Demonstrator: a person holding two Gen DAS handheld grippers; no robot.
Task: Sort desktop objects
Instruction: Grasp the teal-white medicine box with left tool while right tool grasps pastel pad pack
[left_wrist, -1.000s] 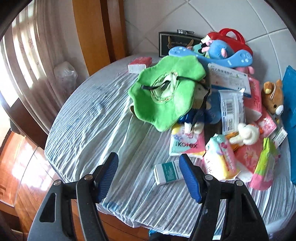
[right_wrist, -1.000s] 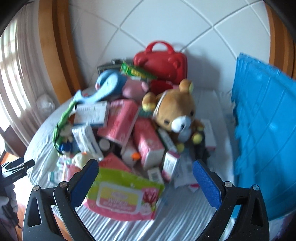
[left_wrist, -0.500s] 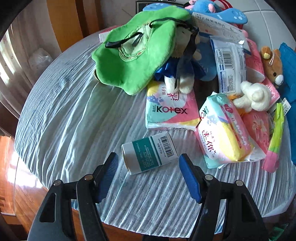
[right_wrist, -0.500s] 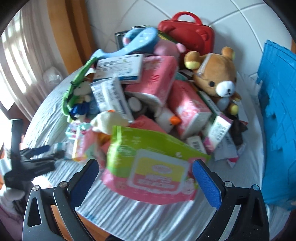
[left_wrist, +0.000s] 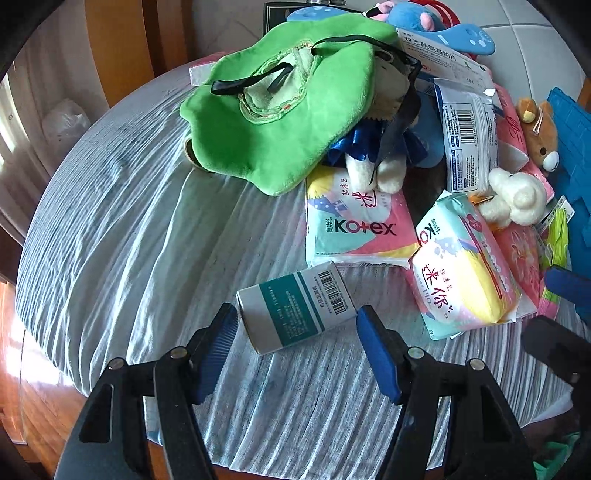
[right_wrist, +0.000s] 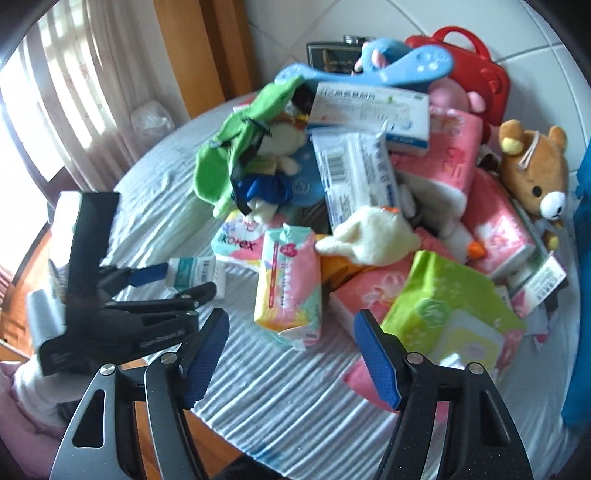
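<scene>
The left gripper (left_wrist: 295, 332) stands with its blue-padded jaws spread wide, low over the striped tablecloth (left_wrist: 129, 229) near the table's front edge. A small white and teal box (left_wrist: 295, 306) with a barcode lies on its side between the two jaw tips; the left pad is just beside the box's end, but whether it touches cannot be told, and the right pad sits close to the barcode corner without clamping. The box rests on the cloth, its far end against a pastel Kotex pack (left_wrist: 354, 229). Beside that pack lies a second pastel pack (left_wrist: 461, 273), tilted, and behind them sits a green plush hat (left_wrist: 280, 103) with black straps, partly covering a small doll in blue. The right gripper (right_wrist: 291, 354) is also wide apart and holds nothing; it hangs over the cloth in front of the heap, with the second pastel pack (right_wrist: 288, 284) just beyond the gap and a green and pink wipes pack (right_wrist: 443, 314) beside its right pad. From the right wrist view the left gripper (right_wrist: 155, 280) appears at the left, its tips reaching the teal box (right_wrist: 195, 273). Farther back in the pile are a white medicine box (right_wrist: 369, 110), pink tissue packs (right_wrist: 450, 162), a white plush toy (right_wrist: 369, 236), a brown teddy bear (right_wrist: 535, 173) and a red case (right_wrist: 476, 66).
</scene>
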